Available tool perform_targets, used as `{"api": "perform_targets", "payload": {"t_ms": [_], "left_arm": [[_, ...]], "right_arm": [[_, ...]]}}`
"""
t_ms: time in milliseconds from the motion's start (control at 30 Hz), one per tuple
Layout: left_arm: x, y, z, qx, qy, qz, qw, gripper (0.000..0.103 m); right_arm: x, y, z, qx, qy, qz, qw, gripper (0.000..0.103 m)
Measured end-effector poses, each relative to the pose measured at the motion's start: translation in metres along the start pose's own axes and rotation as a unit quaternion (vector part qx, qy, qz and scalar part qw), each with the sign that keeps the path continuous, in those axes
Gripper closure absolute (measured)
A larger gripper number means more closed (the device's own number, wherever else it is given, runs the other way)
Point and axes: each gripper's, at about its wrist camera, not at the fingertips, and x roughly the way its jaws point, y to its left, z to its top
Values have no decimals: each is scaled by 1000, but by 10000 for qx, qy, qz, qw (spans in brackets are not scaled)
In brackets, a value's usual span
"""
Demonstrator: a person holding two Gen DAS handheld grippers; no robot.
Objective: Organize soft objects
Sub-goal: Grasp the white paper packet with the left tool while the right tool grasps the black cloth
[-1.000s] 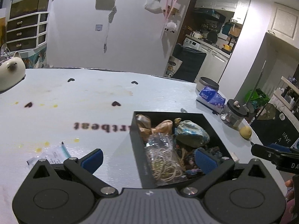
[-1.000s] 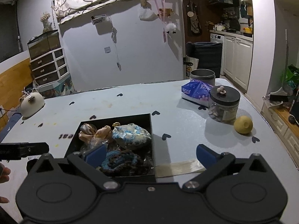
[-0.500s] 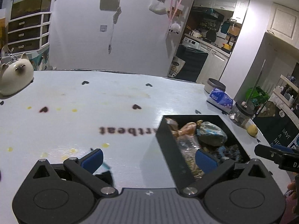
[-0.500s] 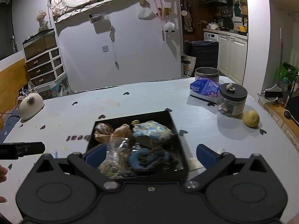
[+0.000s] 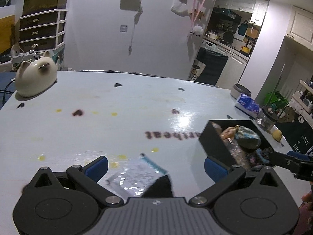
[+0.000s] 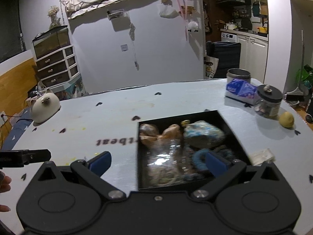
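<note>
The table (image 5: 137, 105), pale with small dark hearts, fills both views. On it sits the black box (image 6: 225, 121), open-topped and packed with soft things: a peach bow (image 6: 162, 133), a blue-and-white pouch (image 6: 203, 133), a clear bag (image 6: 166, 162) of pale bands, and a blue scrunchie (image 6: 199, 158). Outside the box, a flat clear packet (image 5: 135, 174) with printing lies alone on the table.

The left gripper (image 5: 155, 166) hangs over that packet with its jaws spread wide and nothing between them. The packet lies right between and just under the blue pads, at 6 o'clock in the left view, its long axis running from about 7 to 1 o'clock, so skewed to the line of the jaws. The box is at 3 to 4 o'clock from here, near but apart from the packet.

The right gripper (image 6: 157, 162) is likewise released and empty; it hovers above the near left part of the box, its right pad (image 6: 217, 164) over the contents and its left pad (image 6: 99, 162) over bare table.

The left gripper is plainly the nearer to the packet, so a straight drop and a squeeze looks like the likely move, then a carry toward 3 o'clock into the box.

Only the left view shows the packet; in the right view the gripper body hides that spot. Only the right view shows the box from above, contents laid out, though blurred. Each view catches the other gripper's tip at its edge.

A cat-shaped pot (image 5: 35, 78), a lidded jar (image 6: 269, 101), a tissue pack (image 6: 240, 90) and a lemon (image 6: 286, 119) stand well apart.
</note>
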Motion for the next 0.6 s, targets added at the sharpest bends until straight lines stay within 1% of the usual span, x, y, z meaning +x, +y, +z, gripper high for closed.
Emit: {"api": "perform_targets", "payload": {"t_ms": [167, 267, 367, 467, 600], "left_arm": [[-5, 30, -2, 28, 46, 80, 10000, 0], [-8, 47, -3, 32, 80, 134, 9999, 0], [-10, 63, -4, 17, 125, 197, 9997, 0], [-10, 76, -4, 22, 171, 253, 9995, 0], [-7, 89, -4, 26, 281, 213, 9994, 0]], "right_arm": [[8, 34, -8, -33, 31, 183, 9998, 0], [17, 53, -12, -49, 140, 328, 9994, 0], [30, 74, -16, -81, 349, 499, 9981, 0], [46, 92, -18, -185, 620, 764, 9950, 0], [75, 114, -25, -152, 1155, 1024, 9879, 1]]}}
